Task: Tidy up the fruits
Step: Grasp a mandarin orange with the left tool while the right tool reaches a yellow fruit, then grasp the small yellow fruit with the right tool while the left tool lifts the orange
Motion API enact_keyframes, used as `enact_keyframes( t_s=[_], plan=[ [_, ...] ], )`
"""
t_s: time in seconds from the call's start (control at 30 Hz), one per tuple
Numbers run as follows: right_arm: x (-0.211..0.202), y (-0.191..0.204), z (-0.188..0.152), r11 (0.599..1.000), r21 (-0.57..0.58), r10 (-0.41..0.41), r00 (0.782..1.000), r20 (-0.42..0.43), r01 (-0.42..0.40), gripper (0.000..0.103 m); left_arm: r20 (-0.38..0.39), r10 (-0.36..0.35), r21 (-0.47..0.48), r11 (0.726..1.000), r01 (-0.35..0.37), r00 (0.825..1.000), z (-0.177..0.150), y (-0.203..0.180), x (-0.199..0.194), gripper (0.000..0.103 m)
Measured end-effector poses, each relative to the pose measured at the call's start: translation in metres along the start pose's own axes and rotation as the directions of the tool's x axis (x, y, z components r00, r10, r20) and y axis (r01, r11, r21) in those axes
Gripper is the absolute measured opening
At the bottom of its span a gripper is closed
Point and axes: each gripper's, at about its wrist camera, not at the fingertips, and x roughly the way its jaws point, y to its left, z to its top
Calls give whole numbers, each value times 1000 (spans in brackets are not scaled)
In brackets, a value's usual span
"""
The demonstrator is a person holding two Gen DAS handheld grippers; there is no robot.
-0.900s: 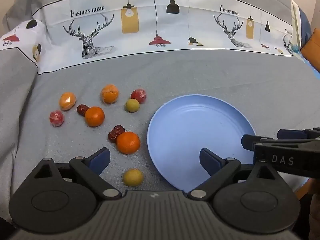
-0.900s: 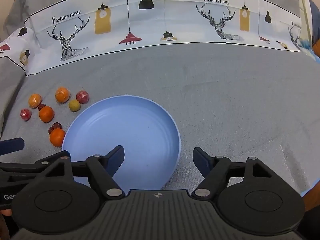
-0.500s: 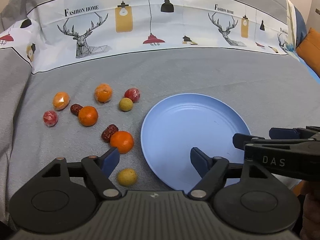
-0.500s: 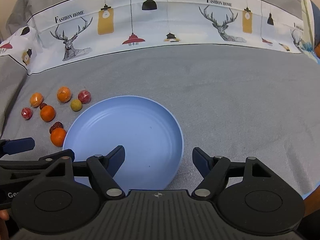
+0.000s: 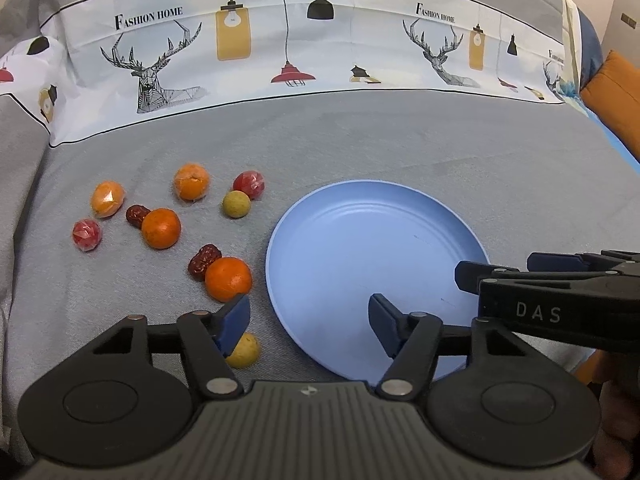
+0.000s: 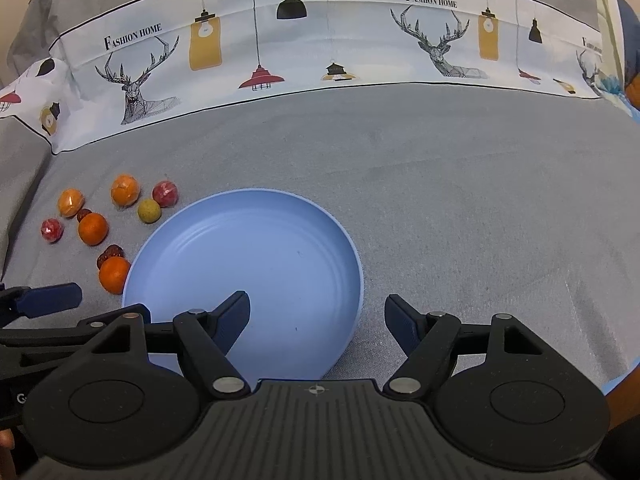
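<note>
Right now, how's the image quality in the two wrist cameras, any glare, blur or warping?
Left wrist view: sharp, evenly lit, with small glints on the wrapped fruits and strong fisheye bending of the printed cloth band. Right wrist view: equally sharp, soft shadows only, blue plate free of glare, dark corners from the lens.

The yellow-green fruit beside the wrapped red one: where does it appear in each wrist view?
Left wrist: yellow-green fruit lies left of centre, beyond the blue plate, just below the wrapped red fruit.
Right wrist: it lies far left, touching nothing, near the plate's upper-left rim.
Shared landmark: the blue plate.
</note>
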Motion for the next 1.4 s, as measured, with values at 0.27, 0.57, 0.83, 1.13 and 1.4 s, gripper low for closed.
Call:
enact_keyframes(
  t_s=[0.27,0.57,0.83,1.13,1.4],
  plan=[
    [0,4,-2,999,-33,-5,1000,27,6,66,-2,-21,-15,1000,21,1000,3,7,0,11],
    [-18,3,7,997,11,77,991,107,-79,24,20,-51,-108,993,53,999,54,79,-25,11],
    [-36,30,9,974,-86,220,967,130,-210,24,-75,-117,-167,981,103,990,43,128,-3,11],
    [-43,88,-16,888,-357,345,933,100,-290,24,-96,-226,-279,941,192,969,28,124,43,32],
    [-39,127,-41,792,-529,377,926,31,-305,24,-128,-213,-268,948,174,969,28,120,64,37]
  ],
)
